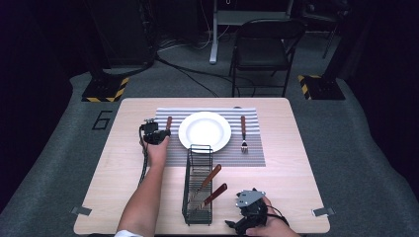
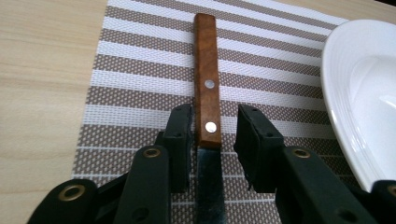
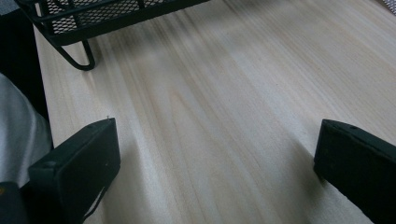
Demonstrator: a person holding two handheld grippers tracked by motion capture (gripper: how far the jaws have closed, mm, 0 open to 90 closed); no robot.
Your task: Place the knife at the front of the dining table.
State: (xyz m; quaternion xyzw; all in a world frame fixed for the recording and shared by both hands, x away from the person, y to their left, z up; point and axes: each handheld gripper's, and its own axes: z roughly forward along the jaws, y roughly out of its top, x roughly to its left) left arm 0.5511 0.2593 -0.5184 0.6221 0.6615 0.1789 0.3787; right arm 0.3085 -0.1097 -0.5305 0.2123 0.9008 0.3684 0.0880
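A wooden-handled knife (image 1: 168, 122) (image 2: 207, 79) lies on the left side of a striped placemat (image 1: 249, 154) (image 2: 140, 70), handle pointing away from me. My left gripper (image 1: 162, 132) (image 2: 215, 126) straddles it where handle meets blade. A small gap shows on each side between pads and knife, so the jaws stand open around it. A white plate (image 1: 204, 131) (image 2: 359, 93) sits mid-mat, with a fork (image 1: 243, 133) on its right. My right gripper (image 1: 237, 222) (image 3: 217, 154) rests low over bare wood near the table's front edge, wide open and holding nothing.
A black wire basket (image 1: 197, 185) (image 3: 93, 18) stands in front of the placemat, holding two more wooden-handled utensils (image 1: 211, 181). It is just left of my right gripper. A folding chair (image 1: 262, 49) stands beyond the table's far edge.
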